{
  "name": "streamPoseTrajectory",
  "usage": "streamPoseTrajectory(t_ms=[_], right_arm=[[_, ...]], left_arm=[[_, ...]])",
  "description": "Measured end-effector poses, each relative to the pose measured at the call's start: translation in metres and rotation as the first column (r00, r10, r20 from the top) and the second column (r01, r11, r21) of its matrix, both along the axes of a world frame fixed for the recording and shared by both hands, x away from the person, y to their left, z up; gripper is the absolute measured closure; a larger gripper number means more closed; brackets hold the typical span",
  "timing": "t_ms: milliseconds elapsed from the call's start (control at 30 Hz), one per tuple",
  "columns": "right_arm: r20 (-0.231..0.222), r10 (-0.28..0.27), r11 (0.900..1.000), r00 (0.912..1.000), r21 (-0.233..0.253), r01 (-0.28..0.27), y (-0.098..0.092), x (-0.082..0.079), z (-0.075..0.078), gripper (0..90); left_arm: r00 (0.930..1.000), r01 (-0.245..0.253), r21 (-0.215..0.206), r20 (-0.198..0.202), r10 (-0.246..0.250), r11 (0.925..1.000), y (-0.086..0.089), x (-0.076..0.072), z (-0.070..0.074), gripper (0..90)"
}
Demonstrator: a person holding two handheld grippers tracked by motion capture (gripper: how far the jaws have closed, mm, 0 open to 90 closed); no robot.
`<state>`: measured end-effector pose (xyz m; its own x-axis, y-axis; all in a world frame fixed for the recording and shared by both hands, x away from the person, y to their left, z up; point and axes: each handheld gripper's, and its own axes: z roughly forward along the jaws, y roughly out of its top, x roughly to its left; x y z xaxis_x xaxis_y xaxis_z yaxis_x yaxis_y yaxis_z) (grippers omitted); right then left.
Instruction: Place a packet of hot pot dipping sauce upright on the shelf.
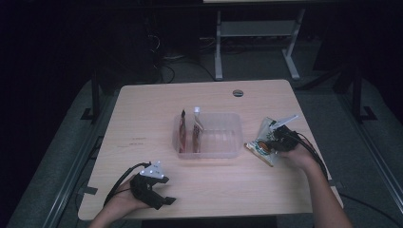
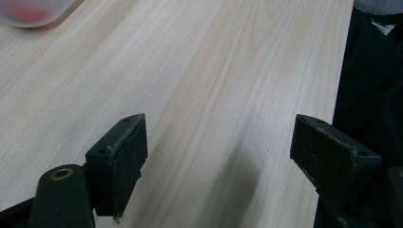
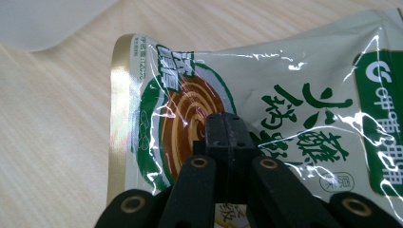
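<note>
At the near left edge of the table point(image 1: 142, 102) we see the left gripper point(image 1: 161, 198), held low over bare wood with its jaws wide apart and nothing between them. In the left gripper view the same jaws frame only wood grain, and a corner of a pale container with something red inside is cut off at the upper left.

Toward the middle stands the clear plastic tub point(image 1: 223, 137). Two packets point(image 1: 190, 128) lean upright in its left end; the dim light leaves their print unreadable to us.

Just right of the tub, the right gripper point(image 1: 272, 142) has its jaws pressed together on a snack packet point(image 1: 263, 142), which sits tilted over the table near the right edge. In the right gripper view the packet point(image 3: 294, 95) shows a pale green face with a brown spiral and green characters; its right and lower parts run out of view, and the jaws cover part of the spiral. A blurred white corner of the tub point(image 3: 52, 23) lies beyond it.
</note>
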<state>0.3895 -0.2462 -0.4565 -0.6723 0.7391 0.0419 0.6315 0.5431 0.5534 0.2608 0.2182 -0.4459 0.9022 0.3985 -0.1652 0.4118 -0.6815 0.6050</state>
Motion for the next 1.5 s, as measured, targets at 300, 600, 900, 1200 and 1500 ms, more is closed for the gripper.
streamPoseTrajectory(t_ms=[300,600,900,1200,1500], right_arm=[[-0.022,0.102,0.995,0.9945,-0.01,-0.102,0.014,-0.02,0.002,90.0],[0.061,-0.022,1.0,0.9979,-0.009,0.022,-0.012,-0.001,0.011,89.9],[0.1,-0.225,0.974,0.9692,0.021,0.224,-0.043,0.038,0.005,90.0],[0.077,-0.191,0.981,0.9785,-0.008,0.192,-0.037,0.044,-0.005,90.0],[0.046,-0.086,0.995,0.9952,0.046,0.084,-0.022,0.035,-0.006,90.0]], left_arm=[[1.0,-0.001,-0.001,0.001,0.001,1.0,0.0,0.0,0.0,19.7],[1.0,-0.004,0.001,-0.002,0.004,1.0,0.001,0.001,0.0,19.7],[0.9999,-0.009,-0.001,-0.006,0.009,1.0,0.002,0.001,0.0,19.7],[0.9999,-0.006,-0.005,-0.01,0.006,1.0,0.001,0.001,-0.002,19.7],[1.0,-0.001,-0.001,-0.008,0.001,1.0,0.001,0.001,-0.001,19.7]])
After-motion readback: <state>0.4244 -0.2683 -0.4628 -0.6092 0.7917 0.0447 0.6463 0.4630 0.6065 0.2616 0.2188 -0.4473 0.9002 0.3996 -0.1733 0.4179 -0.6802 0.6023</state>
